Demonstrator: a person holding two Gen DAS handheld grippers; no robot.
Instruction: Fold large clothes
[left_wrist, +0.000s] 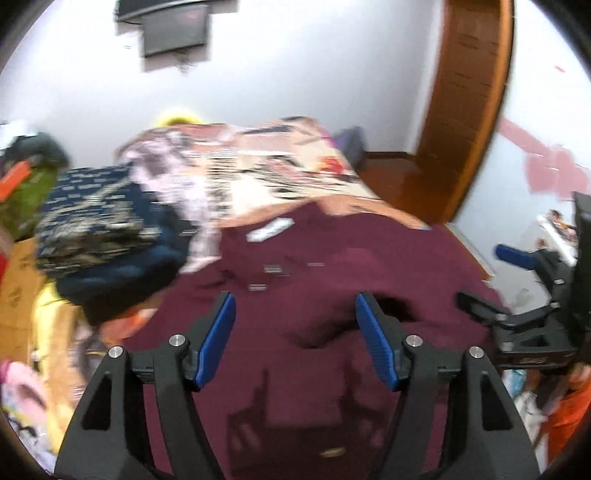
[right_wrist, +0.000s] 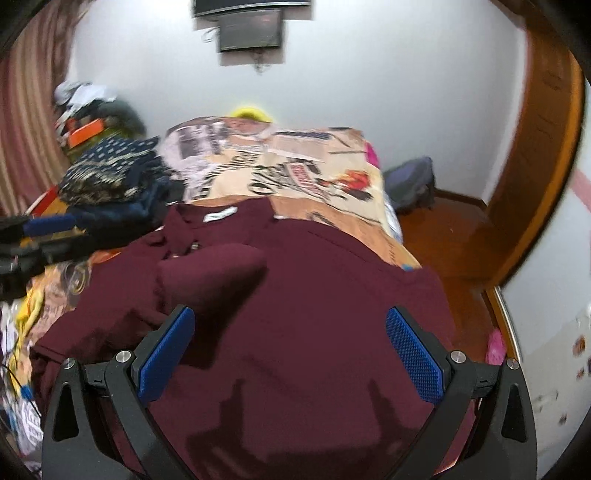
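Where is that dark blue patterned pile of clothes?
In both views the blue patterned pile sits on the bed's left side, just beyond the maroon shirt, beside the printed bedsheet.

The maroon shirt in the middle of the right wrist view is matt, soft-looking cloth with a small white fabric label at its collar. The printed bedcover above it is smooth cloth. On the right gripper the fingers are matt black plastic with blue pads of dimpled, rough texture and shiny metal pins. At right, the wooden floor and door frame look glossy, varnished.
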